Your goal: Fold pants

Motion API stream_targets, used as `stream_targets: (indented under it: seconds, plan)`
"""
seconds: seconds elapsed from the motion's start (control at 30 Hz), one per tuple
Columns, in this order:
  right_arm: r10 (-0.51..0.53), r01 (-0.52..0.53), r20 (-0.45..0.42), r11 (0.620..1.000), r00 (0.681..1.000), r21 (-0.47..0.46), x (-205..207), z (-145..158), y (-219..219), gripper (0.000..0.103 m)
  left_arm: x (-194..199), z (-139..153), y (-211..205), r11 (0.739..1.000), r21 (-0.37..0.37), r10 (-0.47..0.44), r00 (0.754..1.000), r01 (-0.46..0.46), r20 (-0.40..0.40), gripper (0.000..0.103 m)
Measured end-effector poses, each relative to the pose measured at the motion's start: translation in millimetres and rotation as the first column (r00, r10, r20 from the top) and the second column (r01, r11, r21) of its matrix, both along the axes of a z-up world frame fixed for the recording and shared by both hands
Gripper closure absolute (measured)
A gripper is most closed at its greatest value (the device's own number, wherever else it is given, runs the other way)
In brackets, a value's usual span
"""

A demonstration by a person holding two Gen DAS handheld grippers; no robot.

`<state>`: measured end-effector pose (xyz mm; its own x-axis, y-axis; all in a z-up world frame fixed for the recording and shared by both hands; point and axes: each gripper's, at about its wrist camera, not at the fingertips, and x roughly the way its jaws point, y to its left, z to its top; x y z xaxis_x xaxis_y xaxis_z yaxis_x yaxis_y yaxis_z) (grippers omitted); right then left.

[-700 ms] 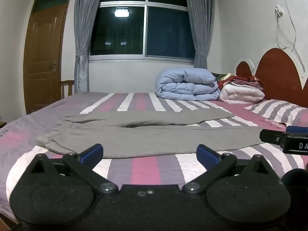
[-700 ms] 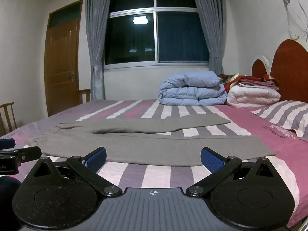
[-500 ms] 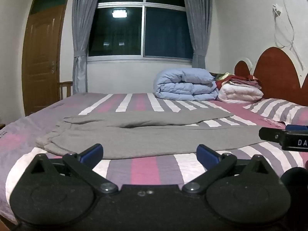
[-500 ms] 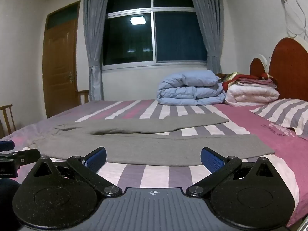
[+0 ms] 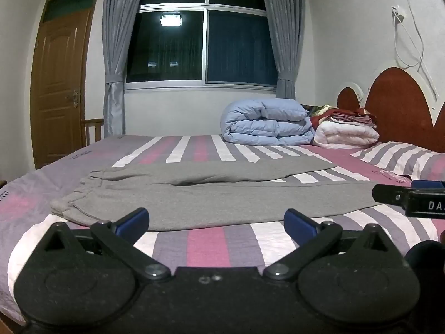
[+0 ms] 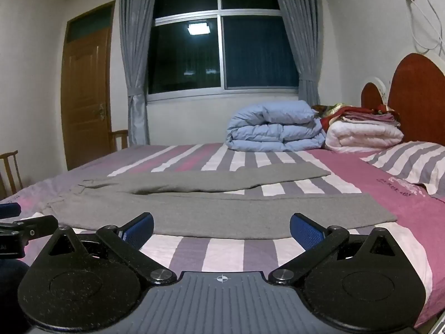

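**A:** Where are they lying?

**B:** The grey soft-knit pants [image 5: 194, 197] are spread flat on the striped pink, white and grey bedsheet [image 5: 211, 245], along the bed's near edge. The waistband points to the foot-end corner on the left, the two legs run right toward the headboard end. The far leg is splayed off from the near one, with a gap of sheet between them.

**A:** How would they handle?

**B:** Light, limp and thin, I'd judge, with no stiffness to hold a shape. A single pinch would probably let them sag and drag, so I'd take the near leg's hem and the bunched waistband at once. The sheet may wrinkle along with them.

**A:** And the claws?

**B:** The left gripper [image 5: 217, 220] has its blue pads spread wide with nothing between them, poised just short of the near leg's edge. The right gripper [image 6: 221, 228] is the same, gaping and empty.

**A:** Any difference between views?

**B:** The right wrist view shows the near leg's hem [image 6: 378, 214] whole; in the left view the other tool hides it. The left view gives the crumpled waistband [image 5: 66, 203] more clearly.
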<state>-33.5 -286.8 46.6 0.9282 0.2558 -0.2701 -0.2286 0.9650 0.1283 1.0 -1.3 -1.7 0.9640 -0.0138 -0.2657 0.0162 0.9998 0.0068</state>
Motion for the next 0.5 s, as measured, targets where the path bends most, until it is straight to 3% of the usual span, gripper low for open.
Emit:
stream_targets:
  seconds: [0.5]
  plan:
    - [0.000,0.000,-0.001,1.000,1.000,0.000,0.5,0.3,-0.1,0.000,0.7,-0.9,0.5,1.000,0.000,0.000,1.000,0.000,0.000,0.006]
